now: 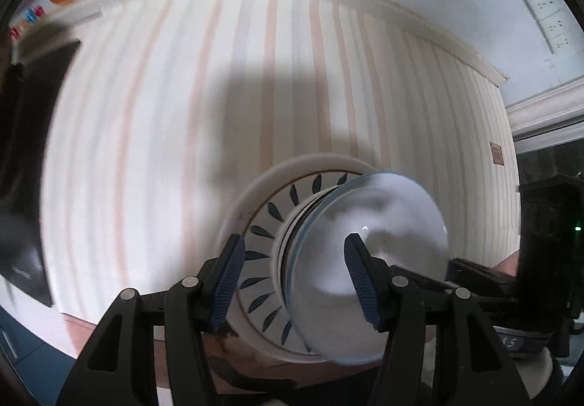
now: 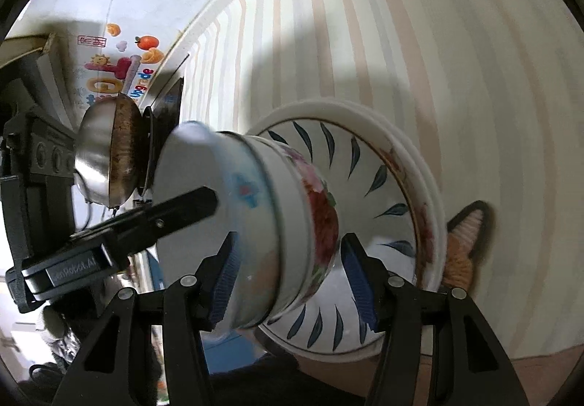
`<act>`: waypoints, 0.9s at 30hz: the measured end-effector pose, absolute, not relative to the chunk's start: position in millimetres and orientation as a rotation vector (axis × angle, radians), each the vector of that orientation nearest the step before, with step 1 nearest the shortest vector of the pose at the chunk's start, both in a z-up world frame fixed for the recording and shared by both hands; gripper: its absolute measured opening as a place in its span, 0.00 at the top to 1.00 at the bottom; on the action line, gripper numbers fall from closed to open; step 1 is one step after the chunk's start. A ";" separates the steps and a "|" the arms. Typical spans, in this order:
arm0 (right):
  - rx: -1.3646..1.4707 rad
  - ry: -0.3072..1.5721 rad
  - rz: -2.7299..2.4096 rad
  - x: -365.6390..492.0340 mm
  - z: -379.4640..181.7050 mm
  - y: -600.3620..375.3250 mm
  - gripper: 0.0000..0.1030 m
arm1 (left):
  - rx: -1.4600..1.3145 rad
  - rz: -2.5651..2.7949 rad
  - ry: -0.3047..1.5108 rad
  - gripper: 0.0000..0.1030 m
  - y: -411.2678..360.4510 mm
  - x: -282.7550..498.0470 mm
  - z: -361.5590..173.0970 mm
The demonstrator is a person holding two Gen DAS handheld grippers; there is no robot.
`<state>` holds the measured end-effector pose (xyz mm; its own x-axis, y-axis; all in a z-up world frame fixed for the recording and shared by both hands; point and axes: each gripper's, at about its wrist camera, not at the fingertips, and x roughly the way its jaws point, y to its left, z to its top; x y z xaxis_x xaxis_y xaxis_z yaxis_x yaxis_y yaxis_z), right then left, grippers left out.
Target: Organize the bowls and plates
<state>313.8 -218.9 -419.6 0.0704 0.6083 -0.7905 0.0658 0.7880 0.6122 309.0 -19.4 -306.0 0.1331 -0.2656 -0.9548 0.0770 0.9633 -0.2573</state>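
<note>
A stack stands on the striped cloth [image 1: 255,77]. White plates [image 2: 430,187] are at the bottom, with a blue-leaf plate [image 2: 365,165] on them. On that plate nest a floral bowl [image 2: 321,216], a white bowl [image 2: 284,187] and a clear glass bowl [image 1: 383,223]. My left gripper [image 1: 294,238] straddles the bowls' wall, one finger inside the glass bowl. A strip of leaf plate [image 1: 259,230] shows between the outer pad and the bowls. My right gripper [image 2: 288,238] clamps the nested walls from the other side, one finger inside and one against the floral bowl.
An orange knitted coaster [image 2: 463,245] pokes out from under the plates. A steel bowl [image 2: 98,157] sits on a black cooker [image 2: 168,106] beyond the stack. The wall behind carries fruit stickers [image 2: 146,41] and sockets [image 1: 547,19]. The cloth's near edge [image 1: 73,318] ends at the table rim.
</note>
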 end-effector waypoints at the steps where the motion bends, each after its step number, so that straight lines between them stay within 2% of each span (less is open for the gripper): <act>1: 0.553 1.447 0.431 311.1 -411.4 -219.6 0.42 | -0.143 -0.242 1.400 0.47 -17.8 305.9 -300.0; 3: 0.488 1.410 0.401 304.2 -390.3 -220.2 0.41 | -0.118 -0.229 1.369 0.46 -14.5 298.9 -288.8; 4: 0.462 1.395 0.387 300.6 -381.1 -220.1 0.38 | -0.112 -0.225 1.348 0.41 -11.9 294.5 -282.8; 5: 0.429 1.381 0.368 296.6 -371.2 -219.5 0.31 | -0.101 -0.218 1.327 0.34 -9.9 290.5 -277.2; 6: 0.399 1.356 0.350 291.5 -359.0 -219.1 0.23 | -0.086 -0.201 1.310 0.30 -8.9 287.0 -272.3; 8: 0.348 1.315 0.312 281.0 -338.6 -217.9 0.14 | -0.055 -0.179 1.265 0.13 -8.1 278.6 -261.7; 9: 0.327 1.298 0.296 276.3 -330.1 -217.0 0.12 | -0.047 -0.168 1.241 0.11 -6.5 274.1 -256.0; 18: 0.167 1.123 0.109 233.2 -262.9 -204.9 0.06 | -0.014 -0.174 1.113 0.08 2.6 241.2 -216.9; 27: 0.162 1.012 0.069 190.1 -207.8 -202.1 0.04 | 0.000 -0.156 1.011 0.08 8.3 194.2 -172.0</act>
